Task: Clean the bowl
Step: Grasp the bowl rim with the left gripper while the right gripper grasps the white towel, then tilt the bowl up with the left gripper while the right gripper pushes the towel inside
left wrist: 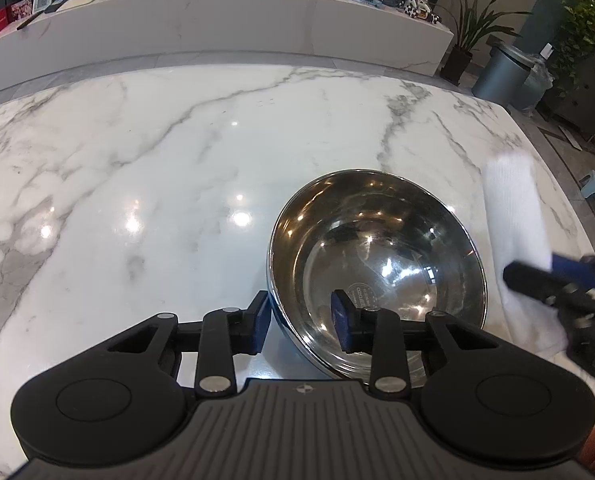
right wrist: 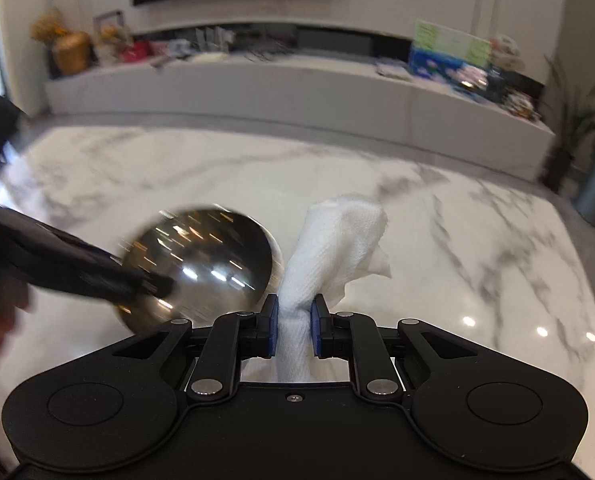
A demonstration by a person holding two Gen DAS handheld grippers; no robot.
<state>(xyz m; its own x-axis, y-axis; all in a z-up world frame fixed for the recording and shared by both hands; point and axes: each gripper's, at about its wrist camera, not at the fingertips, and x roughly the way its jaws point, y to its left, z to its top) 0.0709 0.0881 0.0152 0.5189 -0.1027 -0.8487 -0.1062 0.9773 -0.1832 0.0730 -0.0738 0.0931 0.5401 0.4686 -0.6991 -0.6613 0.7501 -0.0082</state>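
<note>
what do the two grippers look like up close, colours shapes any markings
Both match. The left hand-held gripper has a matt black plastic body with a ribbed grey top plate bearing a small round emblem, two big round black discs, black linkage bars with silver rivets, and blue pads on its fingers. The right hand-held gripper has the same build, with a smooth black plate and one screw.

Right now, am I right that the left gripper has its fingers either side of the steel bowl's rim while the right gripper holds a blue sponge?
Not quite: the right gripper holds a white paper towel, not a blue sponge, as the right wrist view shows. The rest stands: the left gripper has one of its fingers inside the steel bowl and the other outside its rim.
</note>
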